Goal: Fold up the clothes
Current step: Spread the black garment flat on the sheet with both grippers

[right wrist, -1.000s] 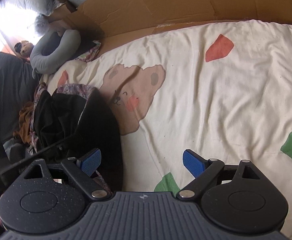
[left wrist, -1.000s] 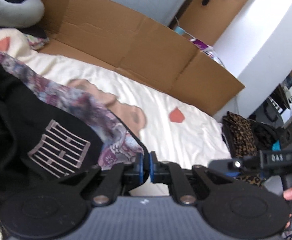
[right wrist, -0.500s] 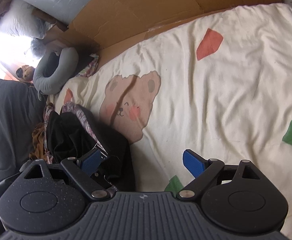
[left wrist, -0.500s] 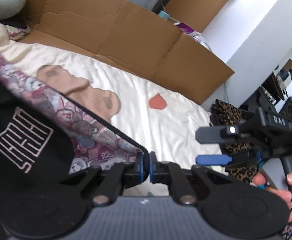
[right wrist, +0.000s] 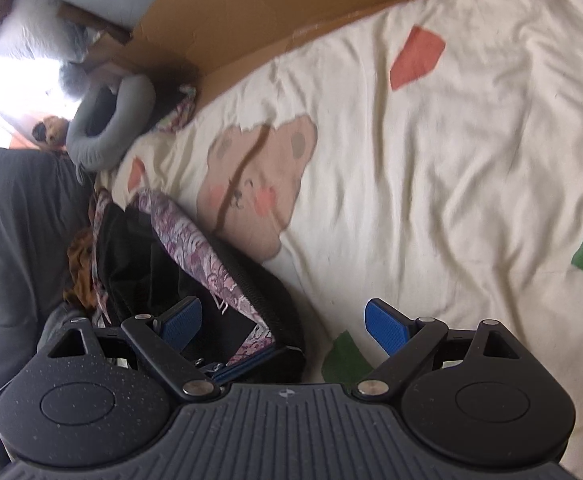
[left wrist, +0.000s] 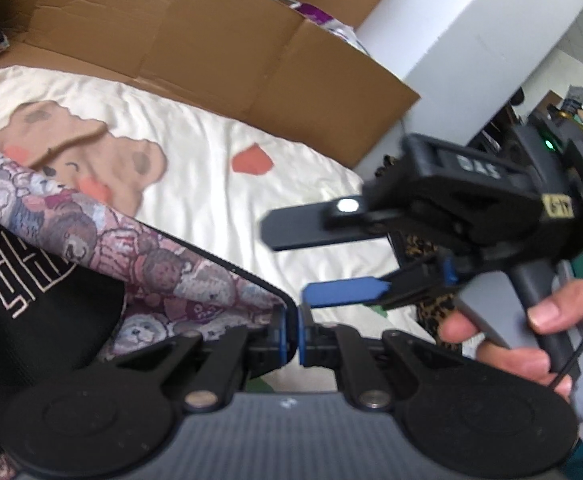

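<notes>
A black garment with a pale line logo and a pink-and-purple bear-print lining lies bunched at the left of the bed. My left gripper is shut on the garment's dark-trimmed edge, which stretches taut up to the left. The right gripper is open, held in a hand just right of that pinch, and holds nothing. In the right wrist view the garment lies below the open right gripper, its left pad over the black cloth, with the left gripper's blue tips underneath.
The cream bedsheet has a bear print and red and green patches. Brown cardboard lines the far edge. A grey neck pillow and a dark blanket lie at the left. A white wall block and leopard-print cloth are at the right.
The left gripper has drawn the garment's edge to the right, toward the right gripper, which now looms close in the left wrist view. The right gripper stays open over the garment.
</notes>
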`<action>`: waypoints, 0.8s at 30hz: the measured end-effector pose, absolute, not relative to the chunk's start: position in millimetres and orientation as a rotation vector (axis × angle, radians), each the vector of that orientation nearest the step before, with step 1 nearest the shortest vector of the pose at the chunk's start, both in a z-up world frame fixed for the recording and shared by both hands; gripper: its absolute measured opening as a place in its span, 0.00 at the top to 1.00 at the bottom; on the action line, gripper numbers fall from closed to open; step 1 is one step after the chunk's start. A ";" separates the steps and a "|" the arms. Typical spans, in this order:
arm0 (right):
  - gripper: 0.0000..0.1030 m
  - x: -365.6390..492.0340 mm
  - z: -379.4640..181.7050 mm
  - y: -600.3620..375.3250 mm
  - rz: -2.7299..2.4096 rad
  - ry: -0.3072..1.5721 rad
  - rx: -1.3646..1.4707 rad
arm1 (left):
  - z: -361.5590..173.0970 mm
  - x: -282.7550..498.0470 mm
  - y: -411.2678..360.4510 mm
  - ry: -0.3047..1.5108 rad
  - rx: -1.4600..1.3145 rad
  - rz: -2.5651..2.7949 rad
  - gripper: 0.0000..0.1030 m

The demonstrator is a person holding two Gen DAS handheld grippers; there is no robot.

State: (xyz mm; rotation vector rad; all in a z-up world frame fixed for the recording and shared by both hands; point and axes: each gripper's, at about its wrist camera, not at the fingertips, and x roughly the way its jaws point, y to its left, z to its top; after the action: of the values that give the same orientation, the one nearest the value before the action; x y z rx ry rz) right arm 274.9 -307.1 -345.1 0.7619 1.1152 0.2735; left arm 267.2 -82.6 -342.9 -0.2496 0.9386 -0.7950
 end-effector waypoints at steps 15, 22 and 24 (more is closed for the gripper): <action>0.92 273.0 -364.6 -284.9 0.322 1.249 0.616 | -346.6 250.7 -83.3 0.981 -0.206 -0.790 0.94; 0.99 273.2 -361.6 -289.7 0.297 1.214 0.551 | -344.8 251.2 -70.0 1.036 -0.196 -0.777 0.84; 0.99 273.3 -360.9 -298.6 0.268 1.203 0.567 | -339.2 252.2 -59.4 1.022 -0.176 -0.765 0.77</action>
State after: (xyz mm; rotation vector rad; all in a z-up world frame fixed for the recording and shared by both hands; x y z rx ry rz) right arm 273.3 -298.6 -360.9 0.5665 1.2029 0.2681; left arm 252.2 -59.4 -339.2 -0.1761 1.0218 -0.7645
